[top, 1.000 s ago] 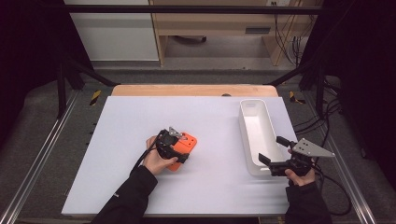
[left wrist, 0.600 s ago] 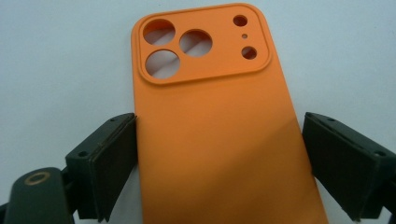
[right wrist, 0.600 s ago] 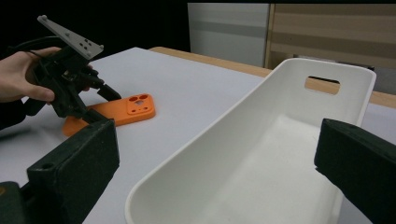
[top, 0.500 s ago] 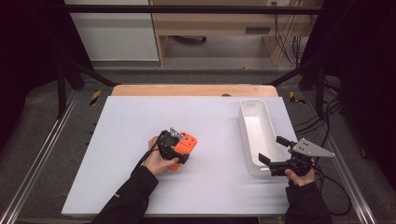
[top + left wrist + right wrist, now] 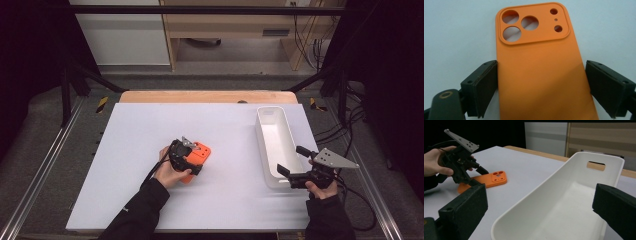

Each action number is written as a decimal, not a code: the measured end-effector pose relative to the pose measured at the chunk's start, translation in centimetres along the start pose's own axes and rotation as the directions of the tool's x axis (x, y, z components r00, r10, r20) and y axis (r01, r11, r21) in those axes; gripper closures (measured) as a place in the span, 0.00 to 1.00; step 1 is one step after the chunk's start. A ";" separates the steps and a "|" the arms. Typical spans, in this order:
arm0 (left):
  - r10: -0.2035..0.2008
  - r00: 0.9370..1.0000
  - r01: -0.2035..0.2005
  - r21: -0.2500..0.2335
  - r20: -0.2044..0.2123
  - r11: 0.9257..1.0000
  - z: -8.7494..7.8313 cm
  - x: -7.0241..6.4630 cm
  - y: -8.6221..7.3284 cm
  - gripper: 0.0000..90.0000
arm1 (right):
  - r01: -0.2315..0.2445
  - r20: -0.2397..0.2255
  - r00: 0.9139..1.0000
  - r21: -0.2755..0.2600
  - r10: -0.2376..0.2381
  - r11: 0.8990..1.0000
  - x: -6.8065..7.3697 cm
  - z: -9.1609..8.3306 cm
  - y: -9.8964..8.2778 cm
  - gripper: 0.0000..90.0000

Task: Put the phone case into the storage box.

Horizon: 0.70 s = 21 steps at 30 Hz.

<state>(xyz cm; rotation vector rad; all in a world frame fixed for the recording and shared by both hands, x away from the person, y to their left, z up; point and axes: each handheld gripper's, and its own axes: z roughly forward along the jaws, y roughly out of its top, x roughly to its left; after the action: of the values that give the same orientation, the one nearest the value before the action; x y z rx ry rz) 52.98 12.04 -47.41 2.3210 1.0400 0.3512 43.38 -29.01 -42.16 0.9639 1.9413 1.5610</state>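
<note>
- Left tool point(image 5: 541, 82) over orange phone case point(image 5: 541, 65), worktop point(image 5: 140, 130) centre-left. Case lies flat, back up, camera cut-outs at far end.
- Change: vs a second ago, left jaws have come in a little around the case. Hand itself hasn't shifted in the high view; case in same spot.
- Left gripper view: jaws straddle the case's long sides. Left-hand pad at or just touching the edge; right-hand pad a sliver off, gap visible. Reads as wide, not yet clamped, nothing held.
- Meaning (judgement): grasp is at the closing stage; case not lifted. More squeeze needed before a pick-up will hold.
- Right tool point(image 5: 290, 172) at near right, by near end of white bin point(image 5: 272, 137). Jaws wide apart, holding nothing. No visible move vs earlier frames.
- Right gripper view: its jaws frame the bin's point(image 5: 564, 202) near rim, apart from it as far as I can tell; bin interior looks bare. Left tool point(image 5: 477, 176) and case point(image 5: 487, 181) seen farther off to the left.
- Bin well apart from case, to its right. Likely drop-off point, judging by layout.
- Risk (judgement): case thin, soft-looking, flat on the worktop; pads may ride over the edge or bow it if closed too hard.
</note>
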 end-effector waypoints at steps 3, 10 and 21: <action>-0.003 1.000 0.003 -0.001 -0.001 1.000 0.0 0.0 0.0 0.14 | 0.000 0.000 1.000 0.001 0.000 1.000 0.0 0.0 0.0 0.00; -0.010 1.000 0.010 -0.004 -0.001 1.000 -0.1 0.0 0.0 0.14 | 0.000 0.001 1.000 0.000 0.000 1.000 0.0 0.0 0.0 0.00; -0.007 1.000 0.007 -0.026 -0.009 1.000 -0.7 0.1 0.2 0.15 | -0.001 -0.001 1.000 -0.003 0.001 1.000 0.0 0.0 0.0 0.00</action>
<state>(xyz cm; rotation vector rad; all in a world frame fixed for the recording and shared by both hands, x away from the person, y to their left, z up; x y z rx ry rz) 52.85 12.23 -46.74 2.2940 1.0418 0.3702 43.38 -29.04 -42.14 0.9629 1.9387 1.5650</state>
